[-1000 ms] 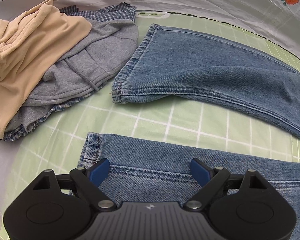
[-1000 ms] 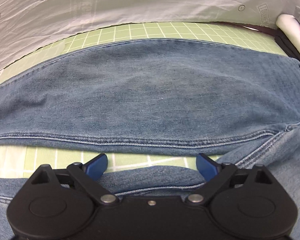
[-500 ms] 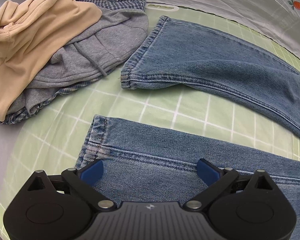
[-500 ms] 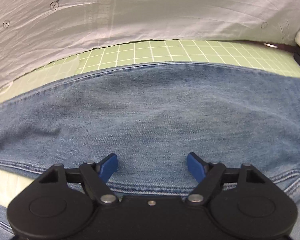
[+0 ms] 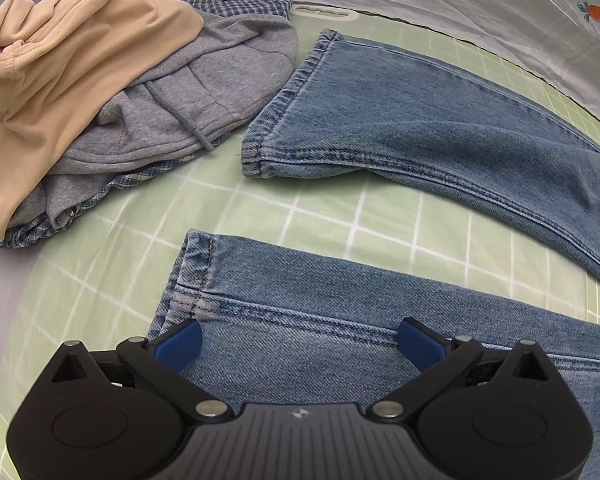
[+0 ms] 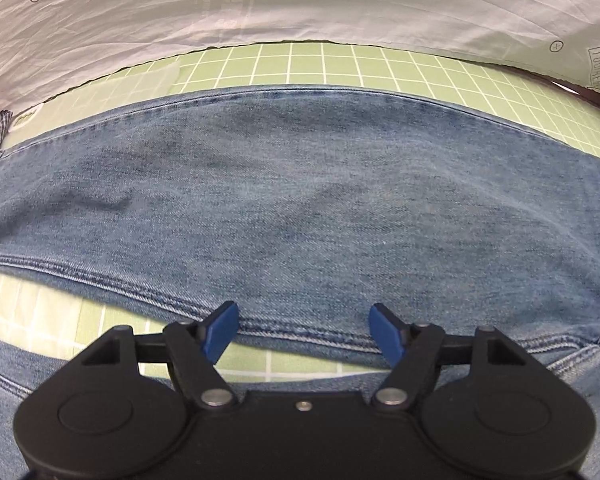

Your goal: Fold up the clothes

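Blue jeans lie spread flat on a green grid mat (image 5: pixel 284 204). In the left wrist view the near leg (image 5: pixel 300 300) and the far leg (image 5: pixel 420 120) both end in hems at the left. My left gripper (image 5: pixel 298 340) is open and empty, just above the near leg close to its hem. In the right wrist view my right gripper (image 6: pixel 304 334) is open and empty over the lower seam of the far leg (image 6: pixel 300 200), further up the jeans.
A heap of clothes sits left of the hems: a beige top (image 5: pixel 60 72) on a grey hoodie (image 5: pixel 204 92) over a blue checked shirt (image 5: pixel 240 4). A white printed sheet (image 6: pixel 300 4) borders the mat's far side.
My left gripper has moved closer to the near leg's hem. My right gripper has moved forward to the far leg's seam and its jaws have narrowed but stay open.
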A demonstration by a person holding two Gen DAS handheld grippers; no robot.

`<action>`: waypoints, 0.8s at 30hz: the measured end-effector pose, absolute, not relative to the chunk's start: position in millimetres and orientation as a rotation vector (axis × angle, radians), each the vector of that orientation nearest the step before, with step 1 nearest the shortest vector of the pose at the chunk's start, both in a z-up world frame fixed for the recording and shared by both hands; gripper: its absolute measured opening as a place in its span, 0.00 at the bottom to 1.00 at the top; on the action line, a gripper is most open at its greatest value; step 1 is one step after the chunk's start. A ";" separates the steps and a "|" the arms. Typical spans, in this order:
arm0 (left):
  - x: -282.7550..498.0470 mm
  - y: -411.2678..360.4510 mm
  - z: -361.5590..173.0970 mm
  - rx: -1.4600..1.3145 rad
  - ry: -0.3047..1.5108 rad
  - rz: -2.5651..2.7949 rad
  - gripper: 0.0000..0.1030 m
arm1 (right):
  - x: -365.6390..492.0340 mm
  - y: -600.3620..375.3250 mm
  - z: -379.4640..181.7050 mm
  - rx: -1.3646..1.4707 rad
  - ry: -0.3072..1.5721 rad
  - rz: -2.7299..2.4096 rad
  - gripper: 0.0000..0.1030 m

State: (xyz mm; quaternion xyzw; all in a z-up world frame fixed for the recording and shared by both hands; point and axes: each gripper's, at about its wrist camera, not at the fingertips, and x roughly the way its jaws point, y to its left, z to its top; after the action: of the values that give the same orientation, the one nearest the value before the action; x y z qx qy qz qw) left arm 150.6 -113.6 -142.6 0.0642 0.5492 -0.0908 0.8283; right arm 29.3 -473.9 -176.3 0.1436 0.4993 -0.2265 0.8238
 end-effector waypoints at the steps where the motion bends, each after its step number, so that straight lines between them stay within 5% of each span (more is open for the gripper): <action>1: 150.3 -113.4 -142.7 0.136 1.164 -0.193 1.00 | 27.8 -474.0 -176.2 0.305 1.055 -0.480 0.71; 14: 150.2 -114.7 -142.3 0.141 1.166 -0.200 1.00 | 23.1 -434.0 -173.4 0.011 0.975 -0.424 0.56; 16: 150.6 -114.7 -142.3 0.142 1.166 -0.203 1.00 | 27.8 -437.0 -172.6 0.023 0.966 -0.381 0.50; 18: 151.0 -114.1 -142.8 0.142 1.165 -0.205 1.00 | 32.4 -438.0 -172.1 0.026 0.958 -0.336 0.31; 21: 150.9 -114.3 -143.3 0.142 1.164 -0.206 1.00 | 37.9 -430.4 -172.9 -0.055 0.958 -0.288 0.16; 24: 150.8 -114.5 -143.8 0.142 1.164 -0.206 1.00 | 35.5 -425.8 -173.0 -0.123 0.973 -0.270 0.09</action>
State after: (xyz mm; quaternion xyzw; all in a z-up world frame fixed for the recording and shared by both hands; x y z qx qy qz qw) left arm 150.8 -114.5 -143.8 0.0670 0.5482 -0.0969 0.8280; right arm 35.5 -425.8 -173.0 -0.0590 0.4658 -0.1293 0.8734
